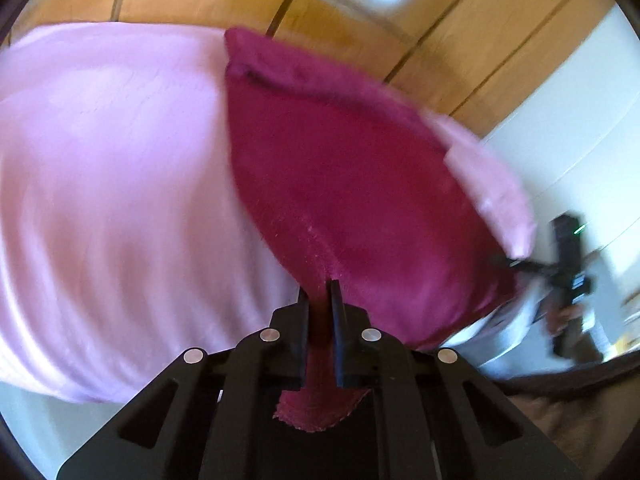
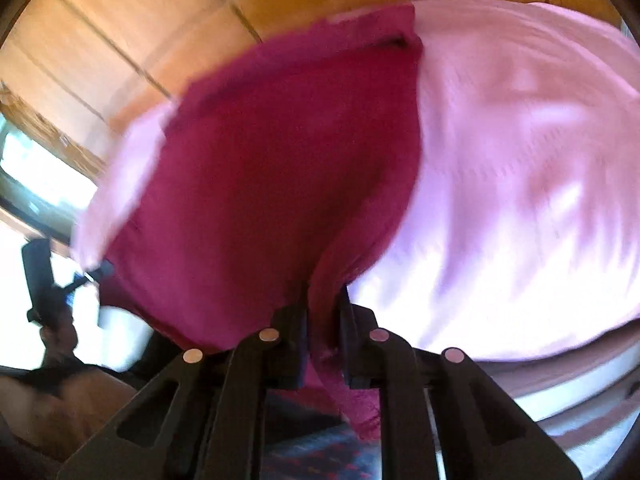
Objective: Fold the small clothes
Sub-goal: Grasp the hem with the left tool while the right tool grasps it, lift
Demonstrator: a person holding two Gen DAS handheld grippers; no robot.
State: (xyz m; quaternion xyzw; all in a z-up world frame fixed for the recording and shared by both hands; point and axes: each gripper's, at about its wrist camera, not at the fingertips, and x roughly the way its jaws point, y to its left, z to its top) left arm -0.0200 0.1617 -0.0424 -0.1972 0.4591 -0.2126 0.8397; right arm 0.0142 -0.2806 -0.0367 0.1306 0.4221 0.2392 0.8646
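A magenta cloth [image 1: 340, 184] lies spread over a pale pink bed cover [image 1: 112, 184], its far edge folded over. My left gripper [image 1: 320, 292] is shut on the near corner of that cloth, with fabric bunched between the jaws and hanging out behind them. In the right wrist view the same magenta cloth [image 2: 272, 184] rises into my right gripper [image 2: 324, 300], which is shut on another near corner, a frayed end trailing below. The right gripper [image 1: 520, 266] also shows at the cloth's right edge in the left wrist view, and the left gripper [image 2: 94, 274] shows at its left edge in the right one.
The pink bed cover [image 2: 520, 184] fills most of both views. Behind it runs a wooden panelled wall [image 1: 360, 12]. A white wall [image 1: 580, 128] stands at the right of the left view, a bright window [image 2: 36, 168] at the left of the right view. The bed's edge [image 2: 560, 384] drops off nearby.
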